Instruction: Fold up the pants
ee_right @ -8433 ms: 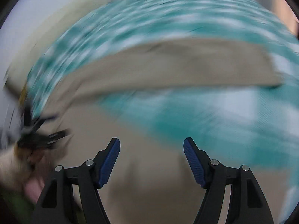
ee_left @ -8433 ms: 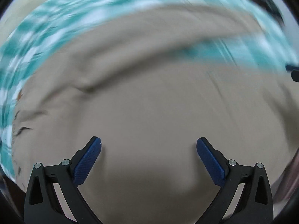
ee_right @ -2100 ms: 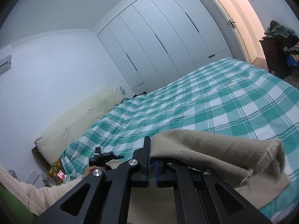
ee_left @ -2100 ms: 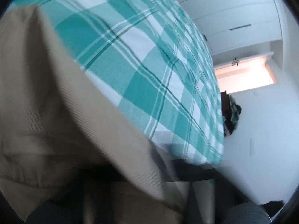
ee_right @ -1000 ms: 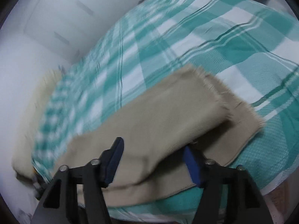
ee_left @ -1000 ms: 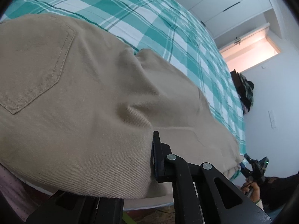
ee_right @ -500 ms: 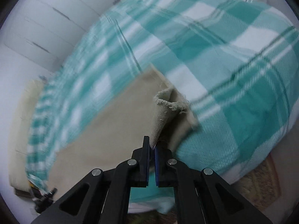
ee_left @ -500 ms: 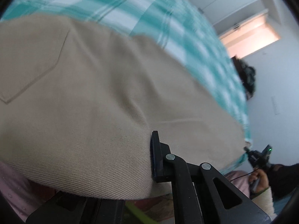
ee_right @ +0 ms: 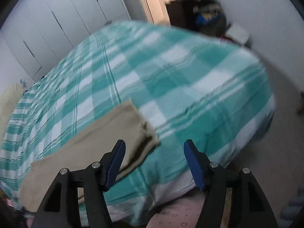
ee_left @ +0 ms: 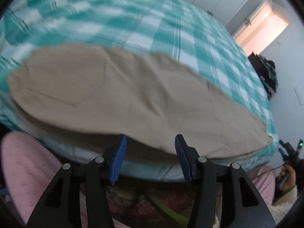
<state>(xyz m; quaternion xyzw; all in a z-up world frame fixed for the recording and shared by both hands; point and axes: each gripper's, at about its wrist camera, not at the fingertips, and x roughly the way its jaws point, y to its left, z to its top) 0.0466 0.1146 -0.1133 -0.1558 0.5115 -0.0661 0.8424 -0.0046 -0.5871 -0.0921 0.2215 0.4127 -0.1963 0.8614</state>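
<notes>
Left wrist shows my left gripper (ee_left: 149, 158) opening, nothing between its jaws; right gripper (ee_right: 153, 163) likewise. Pants (ee_left: 133, 98) lie lengthwise along the bed (ee_left: 190, 43) edge. Next fold: I'd grab both ends evenly.

Plain tan twill pants (ee_left: 136, 95) lie across a teal-and-white checked bedspread (ee_left: 171, 28). Lower left of the frame, pale pink speckled fabric (ee_left: 24, 163). Black grippers carry blue ribbed pads (ee_left: 118, 158).

Soft daylight, motion blur, fisheye warping
</notes>
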